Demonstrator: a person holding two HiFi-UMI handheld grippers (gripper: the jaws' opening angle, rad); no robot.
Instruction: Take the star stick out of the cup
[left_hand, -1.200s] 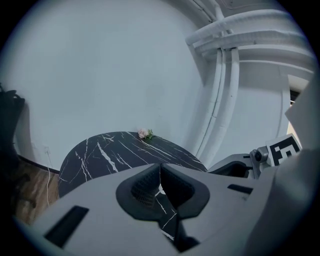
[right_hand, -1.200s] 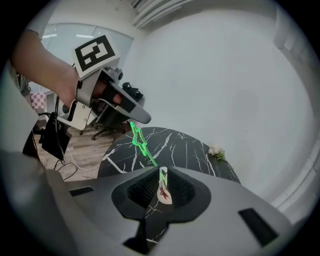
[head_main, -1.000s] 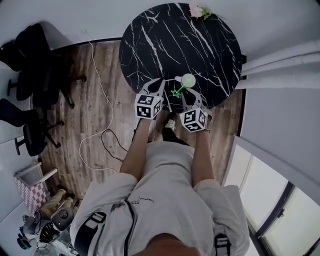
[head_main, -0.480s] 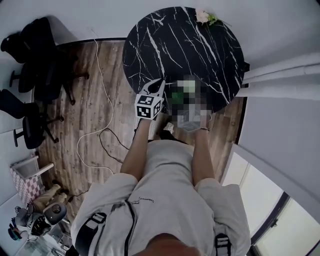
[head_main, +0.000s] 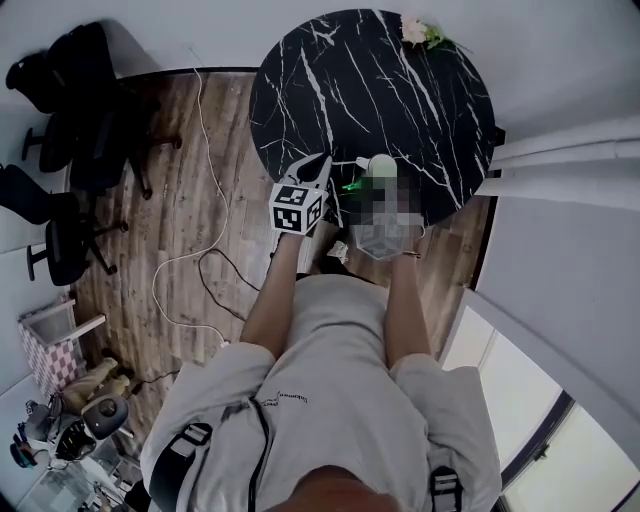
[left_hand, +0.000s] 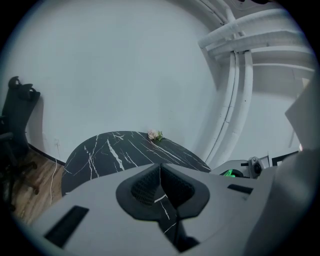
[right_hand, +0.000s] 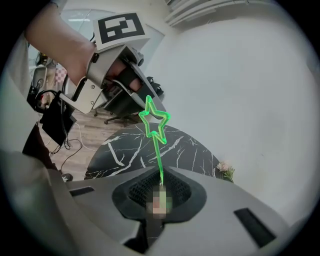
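A thin green star stick rises from between the jaws of my right gripper, which is shut on its lower end. In the head view the star shows just left of a pale cup that stands near the front edge of the black marble table. A mosaic patch hides most of the right gripper there. My left gripper hovers close to the left of the star with its jaws shut and empty. From the right gripper view it appears just behind the star.
A small pink flower lies at the table's far edge. Black office chairs and a white cable occupy the wooden floor to the left. White curtain folds hang at the right, and a white wall is behind the table.
The head view has shifted slightly. The star stick, the cup and both grippers keep almost the same places by the table's front edge.
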